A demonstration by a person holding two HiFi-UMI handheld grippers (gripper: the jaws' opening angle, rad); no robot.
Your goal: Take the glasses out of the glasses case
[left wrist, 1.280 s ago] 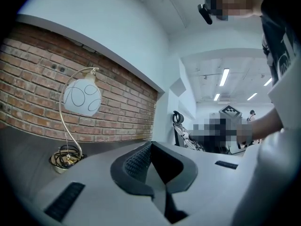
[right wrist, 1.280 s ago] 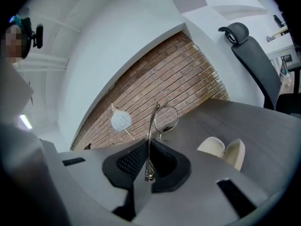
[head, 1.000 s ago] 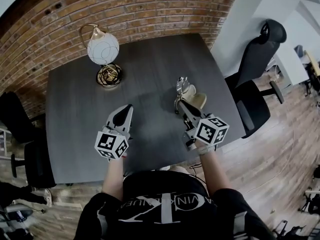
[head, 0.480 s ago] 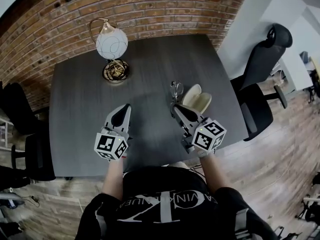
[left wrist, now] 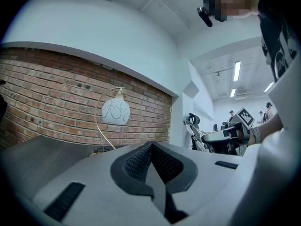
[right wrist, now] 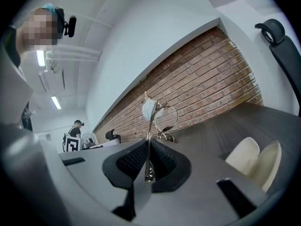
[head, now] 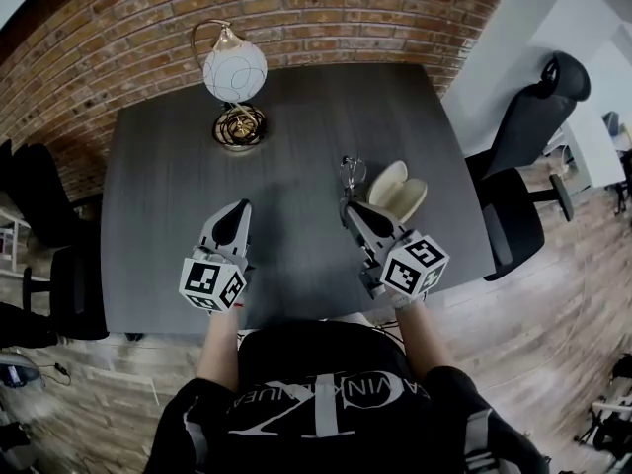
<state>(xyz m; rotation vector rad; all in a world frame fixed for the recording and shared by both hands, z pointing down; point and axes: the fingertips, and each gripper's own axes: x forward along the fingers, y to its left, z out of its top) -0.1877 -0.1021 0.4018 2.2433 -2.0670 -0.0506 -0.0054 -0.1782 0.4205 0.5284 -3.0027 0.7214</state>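
Observation:
The cream glasses case lies open on the dark table, right of centre; it also shows low on the right in the right gripper view. My right gripper is shut on one temple of the thin metal-rimmed glasses, which hang just left of the case, clear of it. In the right gripper view the glasses stick up from between the closed jaws. My left gripper hovers over the table's near middle, shut with nothing in it.
A lamp with a white globe on a gold base stands at the table's far left, against a brick wall. A black office chair stands off the right edge and dark chairs off the left.
The right gripper has carried the glasses a little left, away from the open case. The left gripper has drifted slightly, still shut.

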